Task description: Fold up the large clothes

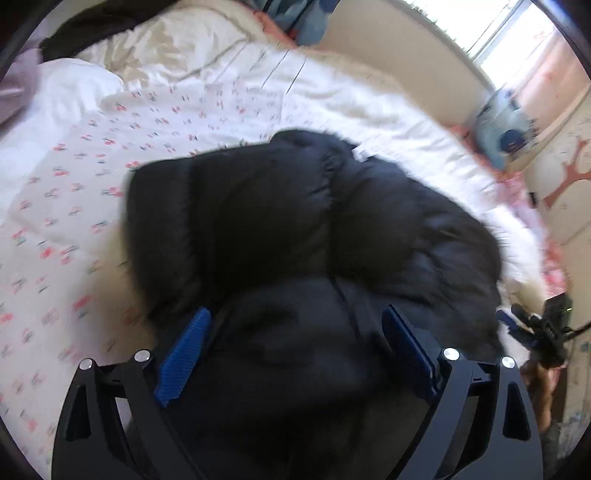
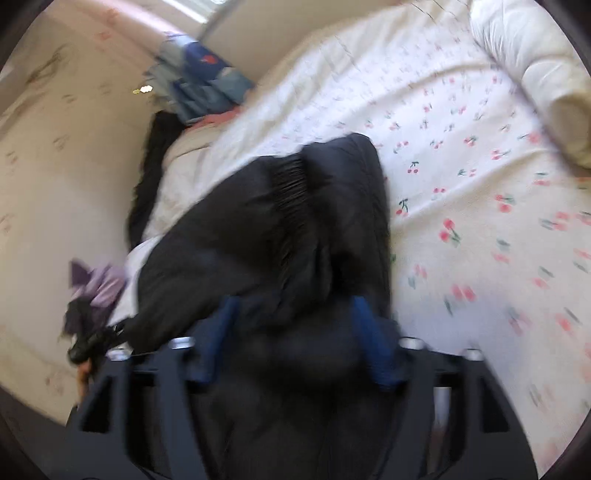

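Note:
A black puffy jacket [image 1: 295, 221] lies bunched on a bed with a white cherry-print sheet [image 1: 110, 177]. My left gripper [image 1: 295, 312] hangs over the jacket's near end with its blue pads [image 1: 184, 354] spread wide and dark fabric lying between them. In the right wrist view the same jacket [image 2: 258, 229] runs away from me, its ribbed cuff [image 2: 291, 184] showing. My right gripper [image 2: 294, 301] has its blue pads [image 2: 373, 347] apart around a bulge of jacket fabric; the picture is blurred and I see no pinch. Each gripper shows at the edge of the other's view.
A cream duvet [image 1: 177, 48] is heaped at the far side of the bed. Blue-patterned bedding [image 2: 199, 85] and a dark garment [image 2: 147, 177] lie by the wall. A purple cloth [image 2: 99, 284] sits at the bed's edge. A bright window [image 1: 491, 29] is beyond.

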Available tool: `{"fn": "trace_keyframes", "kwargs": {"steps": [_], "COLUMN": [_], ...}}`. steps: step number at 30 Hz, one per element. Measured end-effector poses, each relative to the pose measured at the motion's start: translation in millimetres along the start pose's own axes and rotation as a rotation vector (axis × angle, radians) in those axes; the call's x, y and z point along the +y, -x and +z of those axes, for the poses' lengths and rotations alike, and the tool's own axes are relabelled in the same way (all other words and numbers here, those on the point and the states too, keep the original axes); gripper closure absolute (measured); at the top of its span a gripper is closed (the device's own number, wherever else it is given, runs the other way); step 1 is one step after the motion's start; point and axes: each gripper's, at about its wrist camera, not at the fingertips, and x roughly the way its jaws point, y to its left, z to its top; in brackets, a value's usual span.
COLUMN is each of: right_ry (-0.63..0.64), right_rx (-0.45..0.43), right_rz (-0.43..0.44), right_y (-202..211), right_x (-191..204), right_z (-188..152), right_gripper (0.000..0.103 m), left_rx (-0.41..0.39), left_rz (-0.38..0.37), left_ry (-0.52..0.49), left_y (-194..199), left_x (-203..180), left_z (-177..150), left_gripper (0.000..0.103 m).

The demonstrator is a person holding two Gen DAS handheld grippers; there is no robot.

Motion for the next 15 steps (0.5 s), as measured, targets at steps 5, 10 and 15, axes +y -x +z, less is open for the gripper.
{"fn": "trace_keyframes", "kwargs": {"steps": [5,10,15], "right_ry": [0.056,0.015,-0.059], "right_rx": [0.123,0.239,0.255], "right_rz": [0.074,0.102,0.192], "right_y": [76,122,145], "right_x": [1,-16,-25], "right_z": [-71,-154,-214], "right_gripper": [0.015,0.015,0.014], "left_rx": [0.011,0.082,0.098], "left_rz": [-0.020,-0.078,-0.229], "left_ry": [0.012,0.132,0.248], "left_y": [78,113,124], "left_x": [38,92,116], "left_z": [-90,-199,-273], "left_gripper": [0.012,0.010,0.008]}}
